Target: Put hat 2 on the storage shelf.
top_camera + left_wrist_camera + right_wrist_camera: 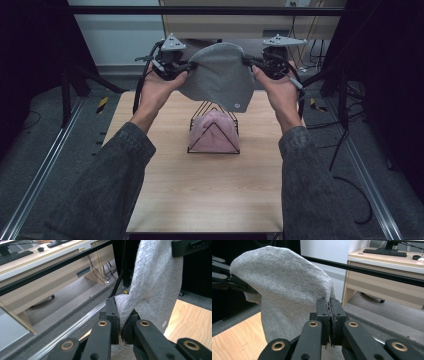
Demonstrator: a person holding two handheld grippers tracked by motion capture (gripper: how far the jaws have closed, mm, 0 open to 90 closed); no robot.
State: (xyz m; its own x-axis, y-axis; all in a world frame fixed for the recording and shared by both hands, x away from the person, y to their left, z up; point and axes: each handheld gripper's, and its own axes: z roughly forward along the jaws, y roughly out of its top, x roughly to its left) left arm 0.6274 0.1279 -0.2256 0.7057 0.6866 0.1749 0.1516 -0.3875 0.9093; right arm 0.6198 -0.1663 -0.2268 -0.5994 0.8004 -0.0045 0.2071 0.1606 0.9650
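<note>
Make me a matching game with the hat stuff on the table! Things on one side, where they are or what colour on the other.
Things:
1. grey beanie
2. pink beanie
3. wire stand
4. table

Descriptions:
A. light wood, underneath everything
B. held up in the air between the left gripper and the right gripper
C. thin and black, standing on the table
D. sitting on the stand

Pairs: 1-B, 2-D, 3-C, 4-A
</note>
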